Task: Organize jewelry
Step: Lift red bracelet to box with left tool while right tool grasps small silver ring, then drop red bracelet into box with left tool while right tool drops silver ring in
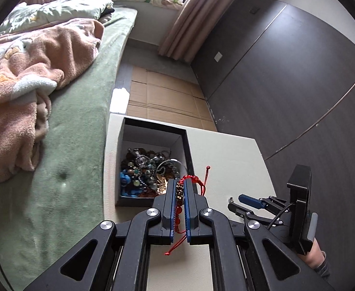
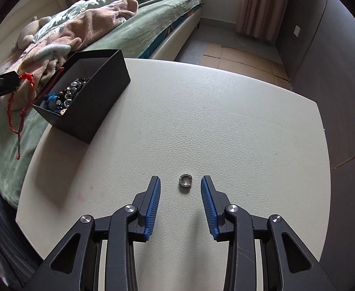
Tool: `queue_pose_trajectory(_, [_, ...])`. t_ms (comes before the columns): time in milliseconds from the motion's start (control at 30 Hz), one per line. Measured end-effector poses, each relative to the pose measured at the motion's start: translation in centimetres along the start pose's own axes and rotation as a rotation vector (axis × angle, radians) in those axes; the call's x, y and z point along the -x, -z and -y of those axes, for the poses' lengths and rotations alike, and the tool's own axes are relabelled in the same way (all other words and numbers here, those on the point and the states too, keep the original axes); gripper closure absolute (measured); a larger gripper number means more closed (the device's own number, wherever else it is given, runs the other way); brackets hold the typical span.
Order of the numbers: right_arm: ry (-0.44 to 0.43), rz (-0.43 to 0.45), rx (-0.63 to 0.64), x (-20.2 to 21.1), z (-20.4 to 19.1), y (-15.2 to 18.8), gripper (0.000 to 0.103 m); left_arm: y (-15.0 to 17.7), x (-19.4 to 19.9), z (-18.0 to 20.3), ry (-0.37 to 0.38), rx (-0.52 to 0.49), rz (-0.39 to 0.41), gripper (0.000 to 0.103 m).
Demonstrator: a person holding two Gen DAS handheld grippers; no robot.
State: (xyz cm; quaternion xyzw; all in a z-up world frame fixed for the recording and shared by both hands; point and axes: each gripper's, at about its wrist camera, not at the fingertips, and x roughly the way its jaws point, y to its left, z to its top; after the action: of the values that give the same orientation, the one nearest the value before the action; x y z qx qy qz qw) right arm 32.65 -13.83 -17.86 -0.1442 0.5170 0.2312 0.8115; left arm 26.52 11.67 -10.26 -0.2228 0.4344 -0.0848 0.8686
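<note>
My left gripper [image 1: 180, 181] is shut on a red beaded string bracelet [image 1: 192, 179], held just above the near edge of the black jewelry box [image 1: 153, 200]. The box holds several tangled bead necklaces and bracelets [image 1: 143, 172]. In the right wrist view the bracelet [image 2: 12, 111] dangles from the left gripper [image 2: 15, 78] to the left of the box [image 2: 97, 97]. My right gripper [image 2: 180, 181] is open and low over the white table [image 2: 225, 121], with a small silver open ring [image 2: 185, 180] lying between its fingertips. In the left wrist view the ring [image 1: 231, 199] lies by the right gripper [image 1: 235, 201].
A bed with a green cover [image 1: 75, 126] and a pink blanket [image 1: 27, 77] lies left of the table. Cardboard sheets [image 1: 162, 97] cover the floor beyond. A dark wall panel [image 1: 298, 77] and a pink curtain [image 1: 189, 17] stand at the right.
</note>
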Motion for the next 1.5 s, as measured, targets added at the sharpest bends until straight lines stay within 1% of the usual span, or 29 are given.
queue_pose_trajectory(100, [0.026, -0.039, -0.006, -1.2, -0.2, -0.3, 0.076, -0.1, 0.8, -1.5, -0.003, 0.024, 0.01, 0.097])
queue_pose_trajectory(167, [0.017, -0.034, -0.021, -1.4, -0.1, -0.3, 0.078, -0.2, 1.4, -2.3, -0.006, 0.032, 0.019, 0.097])
queue_pose_trajectory(233, [0.016, -0.032, -0.017, -1.3, -0.1, -0.4, 0.089, -0.5, 1.7, -2.8, -0.006, 0.037, 0.026, 0.097])
queue_pose_trajectory(333, [0.01, -0.048, -0.019, -1.3, -0.1, -0.7, 0.09, -1.0, 2.1, -3.1, 0.0, 0.041, 0.032, 0.097])
queue_pose_trajectory(400, [-0.01, -0.042, -0.038, -0.8, 0.0, -0.8, 0.09, -1.6, 2.2, -2.9, 0.004, 0.033, 0.035, 0.097])
queue_pose_trajectory(700, [-0.048, 0.063, -0.052, 4.0, -1.7, -3.3, 0.09, -4.2, 0.6, -1.4, 0.027, 0.022, 0.038, 0.097])
queue_pose_trajectory(733, [-0.054, 0.076, -0.055, 4.6, -1.9, -3.5, 0.09, -4.6, 0.3, -1.2, 0.036, 0.029, 0.043, 0.097])
queue_pose_trajectory(800, [-0.06, 0.098, -0.056, 5.6, -2.2, -4.1, 0.09, -5.4, -0.4, -1.3, 0.101, 0.057, 0.048, 0.097])
queue_pose_trajectory(833, [-0.062, 0.108, -0.054, 6.0, -2.4, -4.4, 0.09, -5.8, -1.0, -1.4, 0.126, 0.078, 0.034, 0.097])
queue_pose_trajectory(867, [-0.066, 0.116, -0.054, 6.4, -2.6, -4.7, 0.09, -6.0, -1.7, -1.6, 0.131, 0.098, 0.003, 0.095])
queue_pose_trajectory(933, [-0.082, 0.128, -0.056, 6.9, -3.1, -5.1, 0.09, -6.2, -2.8, -1.8, 0.102, 0.126, -0.063, 0.086])
queue_pose_trajectory(967, [-0.091, 0.135, -0.057, 7.2, -3.2, -5.3, 0.09, -6.1, -3.0, -2.0, 0.092, 0.132, -0.068, 0.071])
queue_pose_trajectory(1000, [-0.102, 0.143, -0.058, 7.4, -3.4, -5.5, 0.09, -5.9, -2.8, -2.2, 0.083, 0.131, -0.059, 0.051])
queue_pose_trajectory(1067, [-0.12, 0.158, -0.059, 7.7, -3.9, -6.0, 0.09, -5.5, -2.1, -2.6, 0.061, 0.13, -0.031, 0.033])
queue_pose_trajectory(1267, [-0.191, 0.188, -0.061, 7.8, -5.6, -7.9, 0.09, -4.3, 0.2, -4.3, -0.001, 0.137, -0.001, 0.032])
queue_pose_trajectory(1500, [-0.248, 0.187, -0.055, 6.5, -8.0, -10.3, 0.09, -3.0, 3.0, -6.4, -0.04, 0.164, 0.035, 0.032])
